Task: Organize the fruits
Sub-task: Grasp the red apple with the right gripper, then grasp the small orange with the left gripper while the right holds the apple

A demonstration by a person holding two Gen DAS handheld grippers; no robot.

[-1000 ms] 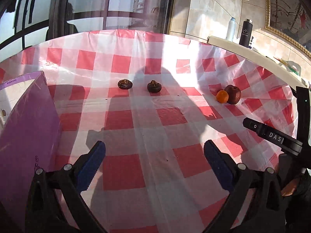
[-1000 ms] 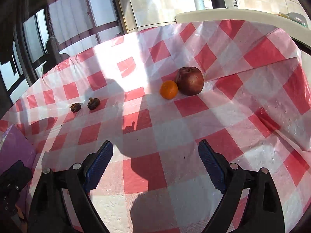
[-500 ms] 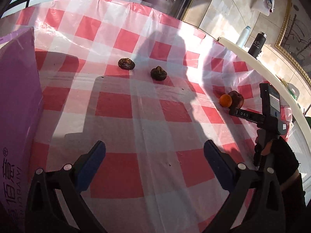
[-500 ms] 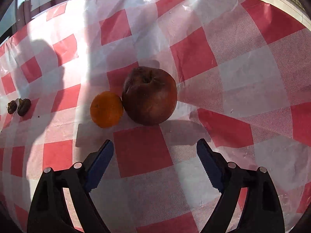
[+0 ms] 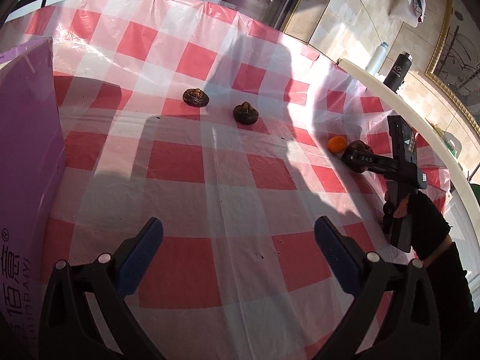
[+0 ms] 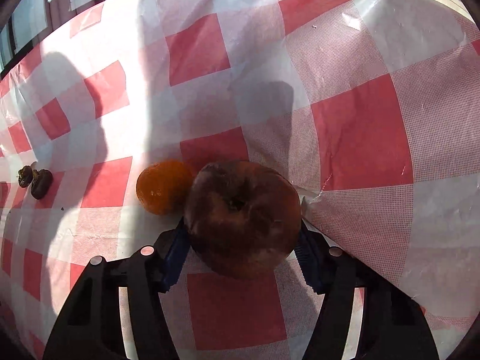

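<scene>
Dark-red apple [image 6: 241, 219], wrinkled, likely soft and bruise-prone, sits between right gripper [image 6: 240, 255] pads closed onto its widest flanks; left gripper [image 5: 238, 250] wide, empty.

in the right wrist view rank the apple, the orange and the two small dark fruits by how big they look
1. apple, though nearest the camera
2. orange
3. two small dark fruits, far off; alike, so not ranked apart

Red-and-white checked tablecloth [image 5: 210, 162] is glowing in the sun; dark reddish-brown apple [image 6: 243, 219], bright orange tangerine [image 6: 160, 187], a purple box [image 5: 27, 156] and blue gripper pads [image 5: 141, 258] are showing.
</scene>
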